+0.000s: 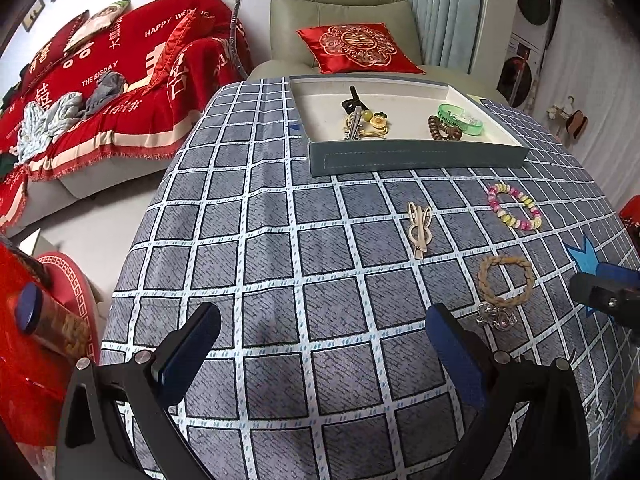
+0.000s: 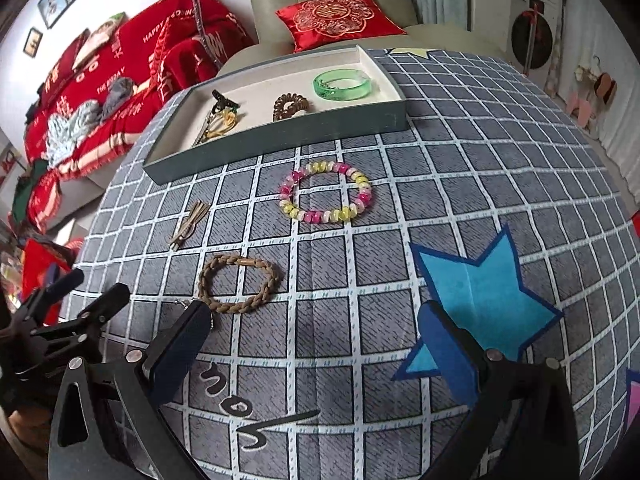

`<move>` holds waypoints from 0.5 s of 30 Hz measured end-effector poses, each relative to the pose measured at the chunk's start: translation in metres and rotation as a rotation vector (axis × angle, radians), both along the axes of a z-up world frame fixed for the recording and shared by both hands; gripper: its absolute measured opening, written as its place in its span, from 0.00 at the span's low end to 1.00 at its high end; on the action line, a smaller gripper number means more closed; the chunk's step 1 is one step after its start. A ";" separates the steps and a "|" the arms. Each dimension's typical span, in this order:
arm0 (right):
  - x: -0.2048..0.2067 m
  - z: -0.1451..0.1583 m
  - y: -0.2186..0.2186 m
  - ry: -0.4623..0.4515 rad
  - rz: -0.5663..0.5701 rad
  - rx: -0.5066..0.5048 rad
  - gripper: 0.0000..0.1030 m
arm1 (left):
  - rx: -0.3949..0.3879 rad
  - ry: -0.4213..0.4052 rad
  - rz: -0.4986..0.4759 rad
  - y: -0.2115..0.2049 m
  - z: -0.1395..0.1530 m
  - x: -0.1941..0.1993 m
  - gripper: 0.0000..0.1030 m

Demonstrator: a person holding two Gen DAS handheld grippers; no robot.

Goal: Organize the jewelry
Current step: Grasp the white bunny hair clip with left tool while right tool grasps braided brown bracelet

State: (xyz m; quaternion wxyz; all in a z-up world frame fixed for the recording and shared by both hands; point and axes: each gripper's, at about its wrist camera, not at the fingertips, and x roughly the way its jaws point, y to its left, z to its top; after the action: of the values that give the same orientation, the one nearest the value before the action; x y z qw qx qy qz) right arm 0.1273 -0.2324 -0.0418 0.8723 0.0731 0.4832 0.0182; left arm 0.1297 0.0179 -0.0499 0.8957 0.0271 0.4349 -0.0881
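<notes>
Ahead of the wide-open right claw, 3 pieces lie flat on the cloth: a brown braided bracelet nearest, a cream hair clip further left, a pink-yellow bead bracelet beyond. Behind them stands the tray, holding a green bangle.

Right gripper cut off by right edge in left wrist view, only one finger and a bit of frame visible; jaw gap not readable there. Charm on braided bracelet partly behind left finger, shape unclear; in right wrist view mostly behind a finger. Clips in tray half hidden by its near wall, tangled, count unclear. Pink shape cut by right edge.
</notes>
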 end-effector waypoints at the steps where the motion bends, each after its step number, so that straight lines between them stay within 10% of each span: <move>1: 0.002 -0.001 0.002 0.001 0.009 -0.008 1.00 | -0.001 -0.002 -0.001 0.000 0.000 0.000 1.00; 15: 0.026 -0.012 0.029 0.018 0.114 -0.085 0.74 | 0.007 0.015 0.004 0.003 -0.002 0.005 1.00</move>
State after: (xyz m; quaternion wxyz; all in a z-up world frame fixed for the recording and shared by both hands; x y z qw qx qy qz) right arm 0.1533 -0.2033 -0.0535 0.8677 0.0083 0.4949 0.0465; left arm 0.1347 0.0208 -0.0521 0.8925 0.0290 0.4420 -0.0851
